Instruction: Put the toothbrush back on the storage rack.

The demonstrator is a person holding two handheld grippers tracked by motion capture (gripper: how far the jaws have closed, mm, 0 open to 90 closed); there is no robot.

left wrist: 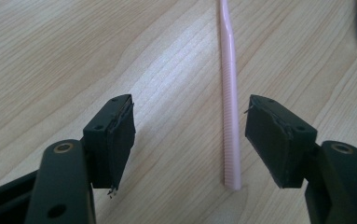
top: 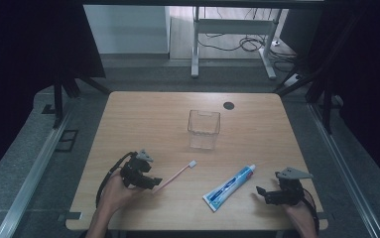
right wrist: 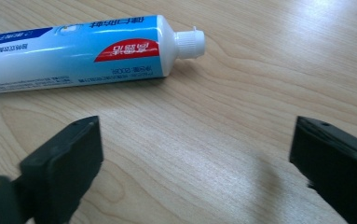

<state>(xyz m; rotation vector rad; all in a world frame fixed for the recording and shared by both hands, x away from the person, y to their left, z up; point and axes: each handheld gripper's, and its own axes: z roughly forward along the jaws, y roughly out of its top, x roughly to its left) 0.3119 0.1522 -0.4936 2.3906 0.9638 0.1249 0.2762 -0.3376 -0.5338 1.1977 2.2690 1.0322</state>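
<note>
A pink toothbrush [top: 175, 176] lies slantwise on the wooden table [top: 143, 124], its white head toward the middle. My left gripper [top: 154, 182] is at the handle's near end. In the left gripper view the handle [left wrist: 230, 93] lies between the open jaws of my left gripper [left wrist: 190, 135], close to the right-hand pad, with neither pad pressing it. A blue and white toothpaste tube [top: 228, 188] lies to the right, cap pointing away. My right gripper [top: 262, 193] rests just right of the tube's flat end, jaws wide open. The tube [right wrist: 73, 51] lies beyond my right gripper [right wrist: 195, 154], with nothing between the jaws.
A clear square plastic cup [top: 203, 130] stands upright past the middle of the table. A dark round cable hole [top: 228, 105] sits near the far edge. Black frame legs and a white desk stand beyond the table.
</note>
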